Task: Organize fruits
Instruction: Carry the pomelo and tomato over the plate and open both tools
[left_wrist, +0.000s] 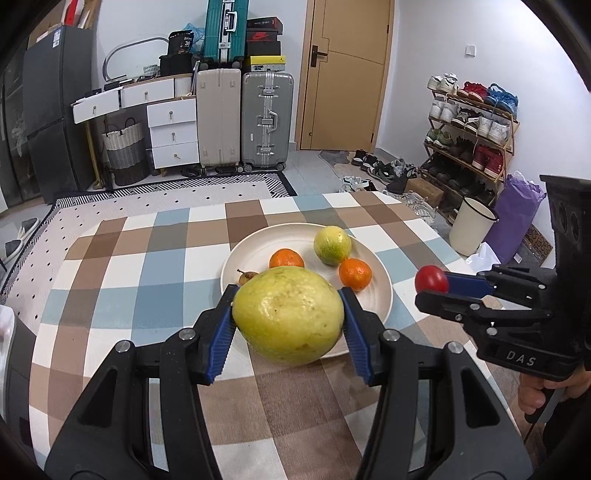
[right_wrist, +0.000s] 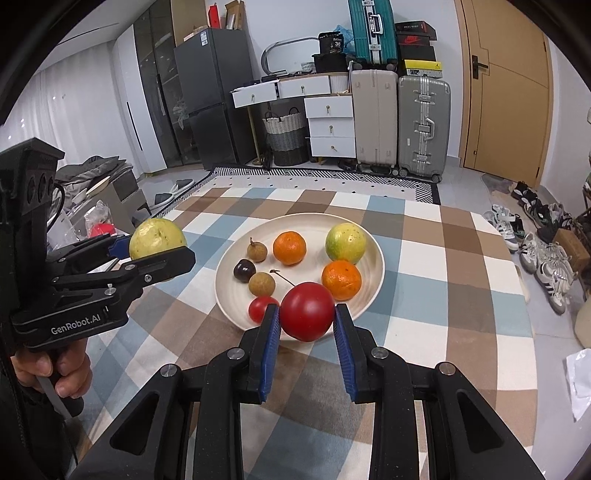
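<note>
Checked brown-blue-white tablecloth (right_wrist: 424, 258) in a luggage-cluttered room, cream plate (right_wrist: 373, 291) holding two oranges, one guava, two longans; left gripper (left_wrist: 288, 314) clamps big guava (left_wrist: 288, 314), right gripper (right_wrist: 306, 317) clamps tomato (right_wrist: 306, 315).

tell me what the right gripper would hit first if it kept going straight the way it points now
Probably the plate. The right gripper, its jaws shut on a tomato, points forward and down at the near rim, where a smaller tomato lies just left of its line. Depth is unclear.
</note>
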